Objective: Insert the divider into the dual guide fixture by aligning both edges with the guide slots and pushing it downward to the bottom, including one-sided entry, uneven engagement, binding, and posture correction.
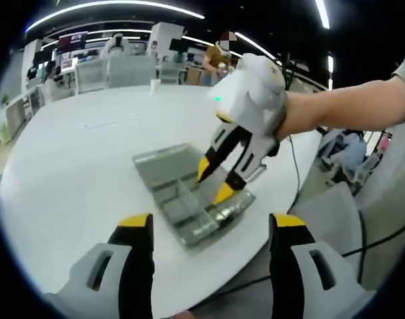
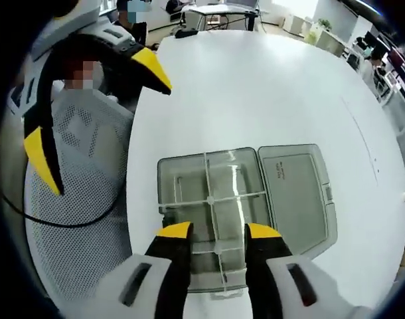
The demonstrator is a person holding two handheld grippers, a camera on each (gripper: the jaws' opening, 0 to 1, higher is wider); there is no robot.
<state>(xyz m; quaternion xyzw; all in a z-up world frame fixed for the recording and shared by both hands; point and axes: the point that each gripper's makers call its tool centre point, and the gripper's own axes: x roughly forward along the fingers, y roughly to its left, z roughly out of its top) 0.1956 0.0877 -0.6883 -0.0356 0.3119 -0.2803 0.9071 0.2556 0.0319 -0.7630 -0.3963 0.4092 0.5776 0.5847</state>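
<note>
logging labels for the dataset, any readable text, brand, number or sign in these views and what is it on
None can be read.
Open lid of the clear box: a short dark embossed mark, too small and blurred to read.
Screens at the back of the room in the left gripper view: coloured displays, illegible.

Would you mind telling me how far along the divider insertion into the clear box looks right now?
Dividers already cross inside the clear plastic compartment box, whose hinged lid lies open on the white table. In hand: the right gripper hovers over the box with jaws slightly apart, straddling the long clear divider. The left gripper waits open, empty. Whether the divider is fully seated I cannot tell.
</note>
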